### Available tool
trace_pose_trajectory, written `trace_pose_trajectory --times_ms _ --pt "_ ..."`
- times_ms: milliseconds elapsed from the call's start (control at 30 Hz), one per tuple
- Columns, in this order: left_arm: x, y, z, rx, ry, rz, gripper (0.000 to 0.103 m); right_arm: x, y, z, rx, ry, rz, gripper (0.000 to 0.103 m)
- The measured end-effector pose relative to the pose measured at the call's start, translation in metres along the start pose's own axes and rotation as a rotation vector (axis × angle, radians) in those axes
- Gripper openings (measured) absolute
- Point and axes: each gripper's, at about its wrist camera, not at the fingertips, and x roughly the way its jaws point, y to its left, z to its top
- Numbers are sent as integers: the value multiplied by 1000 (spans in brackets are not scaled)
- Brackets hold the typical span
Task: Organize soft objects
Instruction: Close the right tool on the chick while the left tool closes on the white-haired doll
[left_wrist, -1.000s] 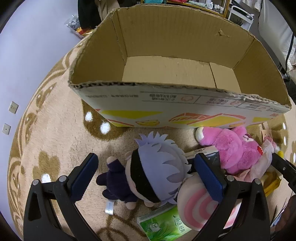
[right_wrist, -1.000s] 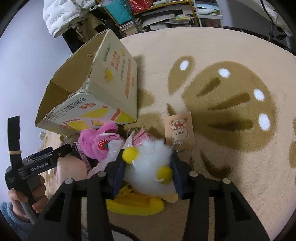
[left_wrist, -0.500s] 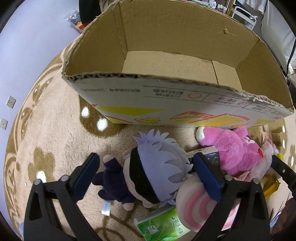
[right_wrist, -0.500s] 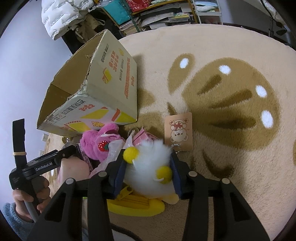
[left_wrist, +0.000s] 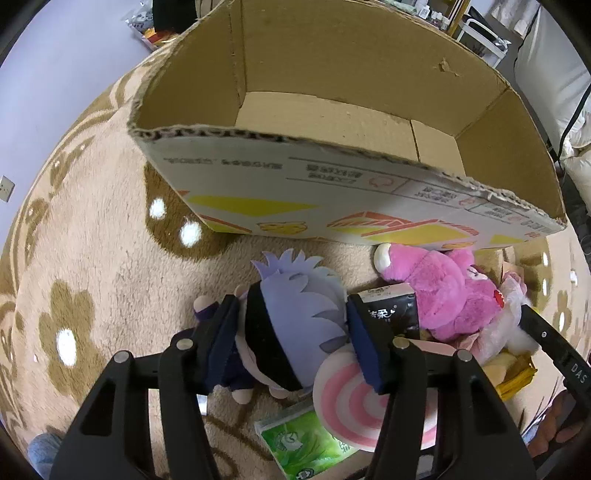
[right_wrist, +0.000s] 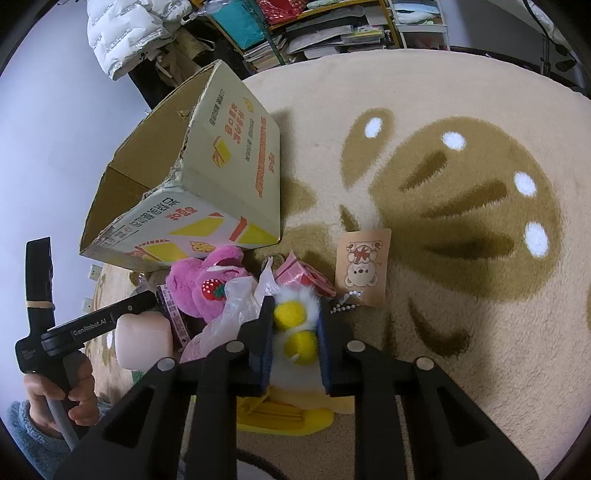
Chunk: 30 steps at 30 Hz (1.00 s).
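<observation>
Both grabs are landing just in front of the cardboard box (left_wrist: 332, 184): the left tool (left_wrist: 291, 325) is clamping the lilac-haired doll (left_wrist: 295, 317), its jaws having just been closing. The right tool (right_wrist: 293, 332) is squeezing tight on the white fluffy toy (right_wrist: 295, 321), jaws likewise just closing; next, I reckon, both are lifting over the box's near wall and dropping in

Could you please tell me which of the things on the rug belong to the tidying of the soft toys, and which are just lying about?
Job in hand:
left gripper shut on purple-haired doll
right gripper shut on white fluffy toy
pink plush
cardboard box

Lying about:
bear card
green tissue pack
black packet
</observation>
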Motion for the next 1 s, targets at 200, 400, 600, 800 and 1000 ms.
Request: trace_pose_trajectory --times_ms 200,400,600,800,1000 --pt "-10 -1 -4 13 -13 46 57 -2 -10 -1 47 8 -21 18" --pt "-14 4 -7 7 -13 56 57 8 -9 -3 56 57 -21 30" --pt "-5 1 -7 -8 -15 55 59 20 -7 -5 43 101 -21 32" --pt "-1 10 -9 -20 -21 26 52 19 4 -7 -8 80 -39 23" --pt "-9 11 -14 -14 -38 27 50 12 7 -6 -14 36 -19 14"
